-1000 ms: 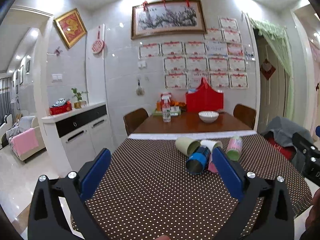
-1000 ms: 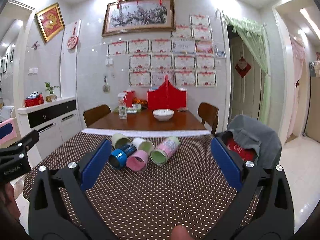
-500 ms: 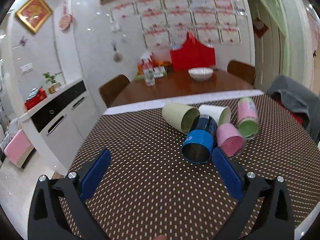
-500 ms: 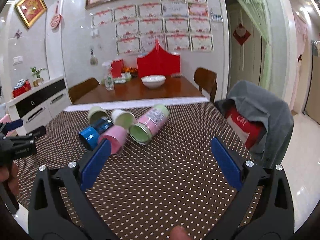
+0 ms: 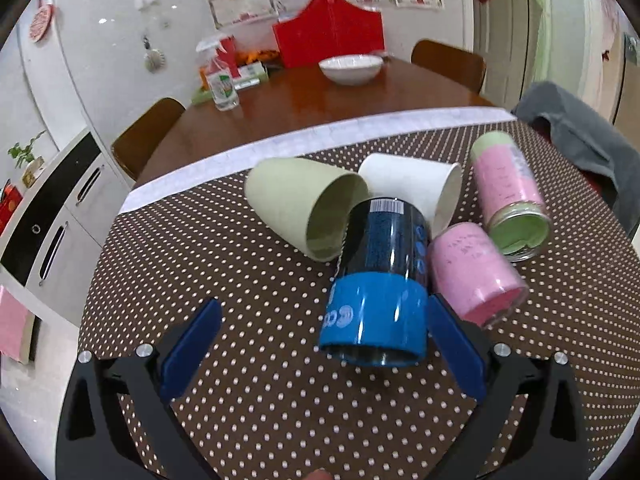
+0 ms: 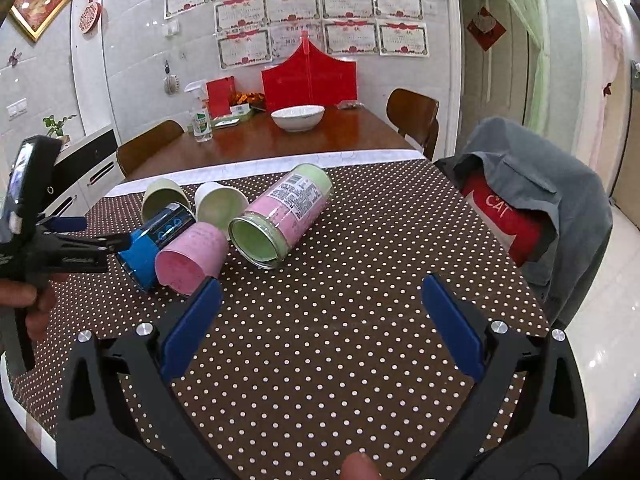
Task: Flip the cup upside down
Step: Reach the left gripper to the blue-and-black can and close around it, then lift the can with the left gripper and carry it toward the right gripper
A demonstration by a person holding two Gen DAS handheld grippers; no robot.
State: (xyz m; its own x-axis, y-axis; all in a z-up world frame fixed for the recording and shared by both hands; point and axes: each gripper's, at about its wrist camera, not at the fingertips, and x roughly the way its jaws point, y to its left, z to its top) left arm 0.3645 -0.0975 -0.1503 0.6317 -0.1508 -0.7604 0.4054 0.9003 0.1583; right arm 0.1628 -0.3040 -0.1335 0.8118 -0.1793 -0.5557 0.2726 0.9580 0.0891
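Closer now, my left tongs [image 5: 320, 344] gape wide around the blue cup's [image 5: 378, 280] rim, gripping nothing. My right tongs [image 6: 320, 328] hang wide open, empty, over the counter [image 6: 360, 280].

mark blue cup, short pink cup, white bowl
blue cup [image 5: 376, 316], left wrist view, blue band near its mouth
short pink cup [image 5: 472, 272], left wrist view, side wall
white bowl [image 6: 298, 117], right wrist view, outer wall

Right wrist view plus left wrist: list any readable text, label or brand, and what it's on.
"CAT": white letters on the red item under the grey jacket.
Tall pink and green cup: printed label with barcode, too small to read.
Blue cup: white logo and barcode, not legible.
Wall certificates: blurred.
Spray bottle: label unreadable.
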